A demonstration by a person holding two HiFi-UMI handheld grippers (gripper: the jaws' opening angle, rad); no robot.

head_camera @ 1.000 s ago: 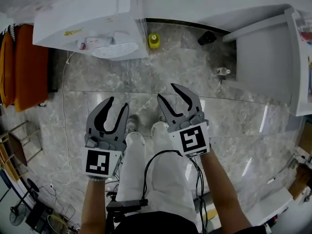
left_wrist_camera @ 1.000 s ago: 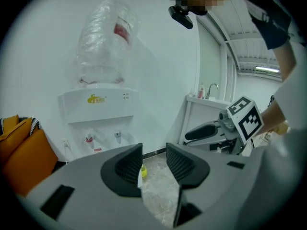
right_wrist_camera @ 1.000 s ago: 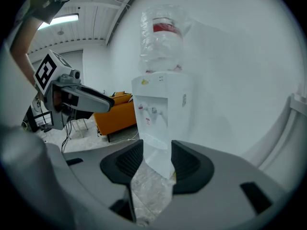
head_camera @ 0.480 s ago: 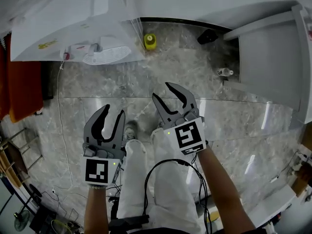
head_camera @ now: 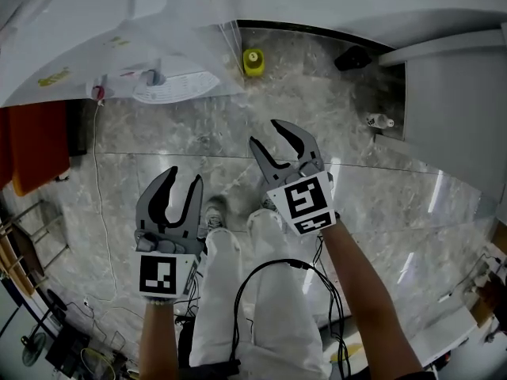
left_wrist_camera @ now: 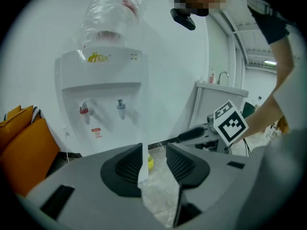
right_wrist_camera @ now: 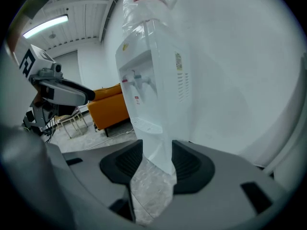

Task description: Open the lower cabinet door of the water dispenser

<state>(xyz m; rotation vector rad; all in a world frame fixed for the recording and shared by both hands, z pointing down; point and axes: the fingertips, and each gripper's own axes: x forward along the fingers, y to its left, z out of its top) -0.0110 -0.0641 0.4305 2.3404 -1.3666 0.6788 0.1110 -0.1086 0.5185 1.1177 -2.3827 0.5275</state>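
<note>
The white water dispenser (head_camera: 119, 46) stands at the upper left, seen from above, with its taps and drip tray (head_camera: 174, 87); its lower door is hidden from there. In the left gripper view the dispenser (left_wrist_camera: 103, 104) faces me, with a red and a blue tap, and its lower front (left_wrist_camera: 115, 139) is mostly behind my jaws. My left gripper (head_camera: 184, 176) is open and empty, well short of the dispenser. My right gripper (head_camera: 267, 133) is open and has just been opening slightly, with nothing between its jaws. From its own view the dispenser (right_wrist_camera: 153, 90) shows side-on.
An orange sofa (head_camera: 36, 145) sits left of the dispenser. A yellow object (head_camera: 253, 60) and a black one (head_camera: 352, 56) lie by the wall. A white cabinet (head_camera: 455, 93) stands at right. A cable (head_camera: 99, 180) runs over the marble floor. White trousers (head_camera: 261, 291) fill the bottom.
Both grippers have sunk toward the floor, still side by side. The dispenser top has grown larger and spread to the left in the head view.
</note>
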